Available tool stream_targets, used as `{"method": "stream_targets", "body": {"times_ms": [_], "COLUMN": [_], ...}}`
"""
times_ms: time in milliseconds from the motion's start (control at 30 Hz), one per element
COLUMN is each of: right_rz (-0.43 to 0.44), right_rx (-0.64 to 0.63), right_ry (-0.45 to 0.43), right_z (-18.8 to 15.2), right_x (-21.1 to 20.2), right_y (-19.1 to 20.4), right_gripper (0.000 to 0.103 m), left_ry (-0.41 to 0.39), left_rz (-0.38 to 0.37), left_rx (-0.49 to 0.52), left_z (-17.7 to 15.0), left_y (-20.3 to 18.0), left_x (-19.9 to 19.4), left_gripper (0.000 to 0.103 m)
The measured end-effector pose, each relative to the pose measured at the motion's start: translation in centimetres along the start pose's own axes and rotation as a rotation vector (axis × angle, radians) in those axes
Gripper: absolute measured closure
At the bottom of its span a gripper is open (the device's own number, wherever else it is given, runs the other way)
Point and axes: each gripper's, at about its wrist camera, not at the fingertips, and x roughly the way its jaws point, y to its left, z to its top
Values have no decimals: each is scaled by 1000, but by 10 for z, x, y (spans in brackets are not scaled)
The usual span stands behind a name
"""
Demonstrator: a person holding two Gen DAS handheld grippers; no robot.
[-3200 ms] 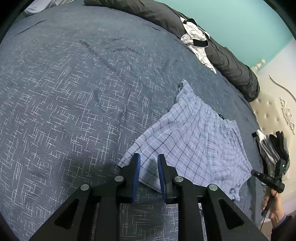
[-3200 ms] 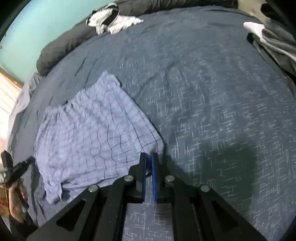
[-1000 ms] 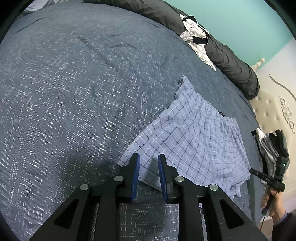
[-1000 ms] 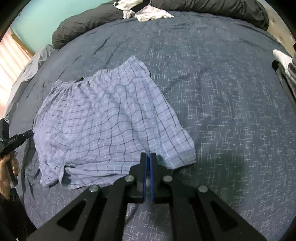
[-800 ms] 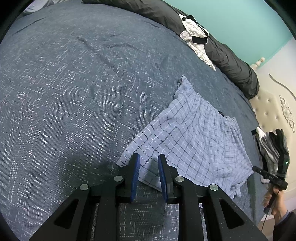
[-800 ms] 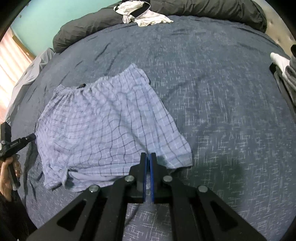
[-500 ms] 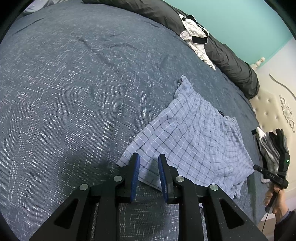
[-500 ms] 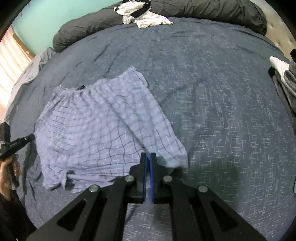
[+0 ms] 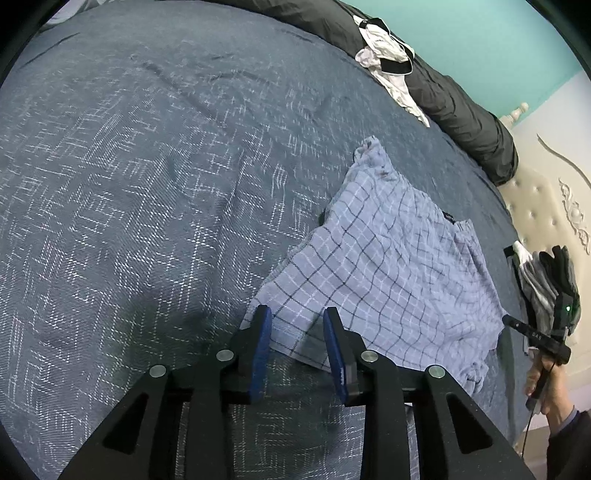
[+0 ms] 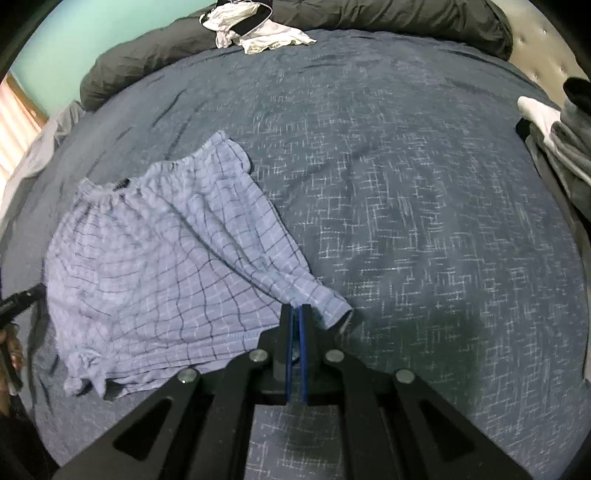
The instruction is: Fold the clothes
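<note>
Light blue plaid shorts lie on the dark blue bedspread. My left gripper is open, its blue pads either side of one leg hem of the shorts. In the right wrist view my right gripper is shut on the other leg hem of the shorts and lifts it, so the cloth bunches into a ridge toward the jaws. The waistband lies at the far side.
A white and black garment lies on a dark rolled duvet at the bed's far end. A stack of grey and white folded clothes sits at the right edge. A tufted headboard stands beyond.
My right gripper has pulled its leg hem up and inward, bunching the cloth into a ridge. The left gripper has stayed in place, open.
</note>
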Motion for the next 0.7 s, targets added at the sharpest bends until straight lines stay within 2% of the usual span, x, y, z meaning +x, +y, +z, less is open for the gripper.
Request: {"method": "stream_targets", "body": {"times_ms": [400, 500, 633, 700], "right_rz": [-31, 24, 97, 109], "right_rx": [46, 74, 169, 218], "right_ry": [8, 21, -48, -86], "right_z": [-6, -5, -7, -9], "right_x": [14, 15, -1, -11], "right_y": [-7, -11, -28, -39], "right_gripper": [101, 100, 97, 89], "left_ry": [-19, -19, -25, -28], "left_rz": [6, 6, 3, 4], "left_rx": [-5, -5, -5, -8], "left_z": [4, 5, 5, 5], "left_y": [2, 1, 1, 2], "left_x": [-2, -2, -4, -7], "left_gripper": [71, 71, 71, 71]}}
